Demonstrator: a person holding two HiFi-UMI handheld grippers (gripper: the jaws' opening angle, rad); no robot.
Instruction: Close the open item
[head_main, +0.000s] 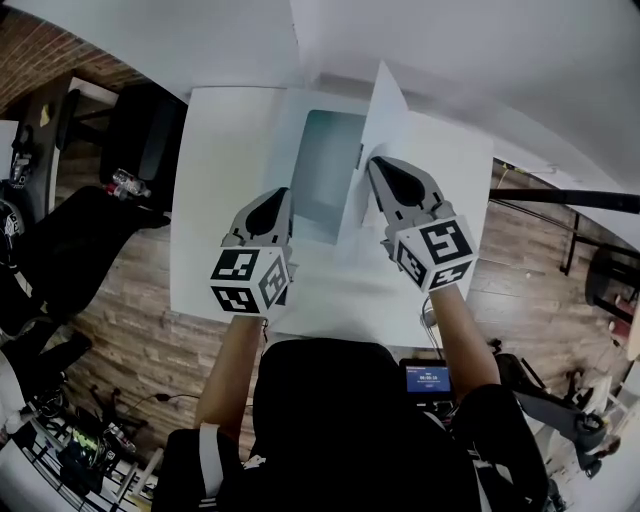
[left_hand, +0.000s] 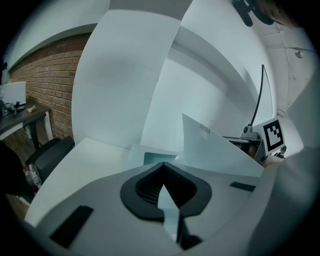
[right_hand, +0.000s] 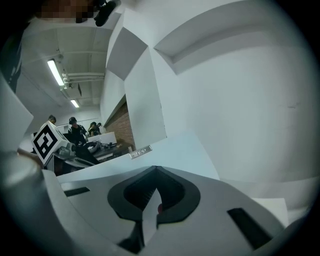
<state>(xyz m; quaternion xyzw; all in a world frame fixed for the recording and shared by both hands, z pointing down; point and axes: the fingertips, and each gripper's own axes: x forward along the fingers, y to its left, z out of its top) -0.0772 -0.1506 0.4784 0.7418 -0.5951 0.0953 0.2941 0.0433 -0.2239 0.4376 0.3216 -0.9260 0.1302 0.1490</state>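
Observation:
A flat white box (head_main: 322, 170) lies open on the white table (head_main: 210, 200), showing a grey-teal inside. Its white lid (head_main: 378, 140) stands up along the box's right side. In the left gripper view the box opening (left_hand: 159, 157) sits just past the jaws, with the lid (left_hand: 215, 147) to the right. My left gripper (head_main: 278, 196) is shut and empty, its tip at the box's near left edge. My right gripper (head_main: 374, 166) is shut and empty, its tip at the lid's right face (right_hand: 170, 150). I cannot tell whether it touches the lid.
A black chair (head_main: 145, 130) stands left of the table. A small lit screen (head_main: 425, 378) sits at the person's lap on the right. Black stands and cables (head_main: 560, 200) fill the floor at right. A white wall rises behind the table.

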